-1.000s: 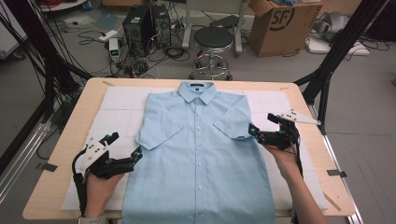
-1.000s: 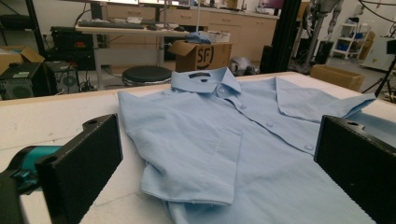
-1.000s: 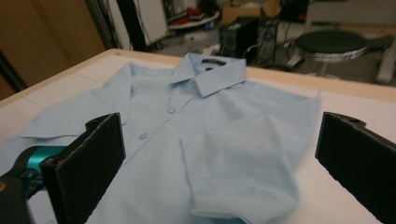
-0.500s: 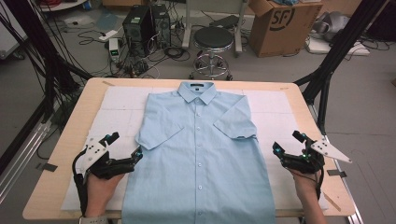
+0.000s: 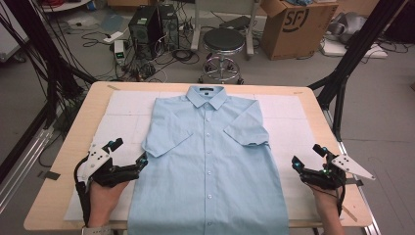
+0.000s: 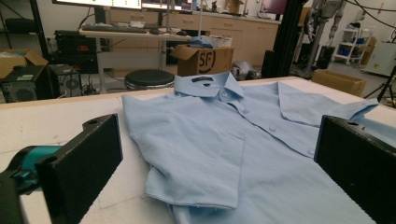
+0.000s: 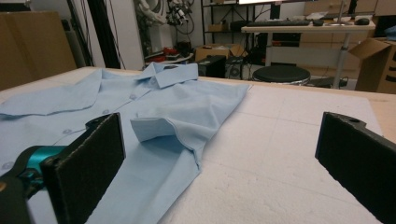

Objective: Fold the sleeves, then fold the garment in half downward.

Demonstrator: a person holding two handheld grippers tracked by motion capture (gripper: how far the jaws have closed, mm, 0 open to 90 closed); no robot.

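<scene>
Shirt (image 5: 210, 161) hem cut off by high view's bottom edge; left hand-held gripper (image 5: 143, 161) released, right hand-held gripper (image 5: 296, 163) released.

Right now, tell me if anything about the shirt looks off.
The shirt lies flat and buttoned, both sleeves folded in. The right sleeve's cuff curls up off the fabric instead of lying flat; nothing else stands out.

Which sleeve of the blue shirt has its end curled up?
The sleeve nearer the right hand-held gripper; its cuff curls up, while the other sleeve lies flat.
</scene>
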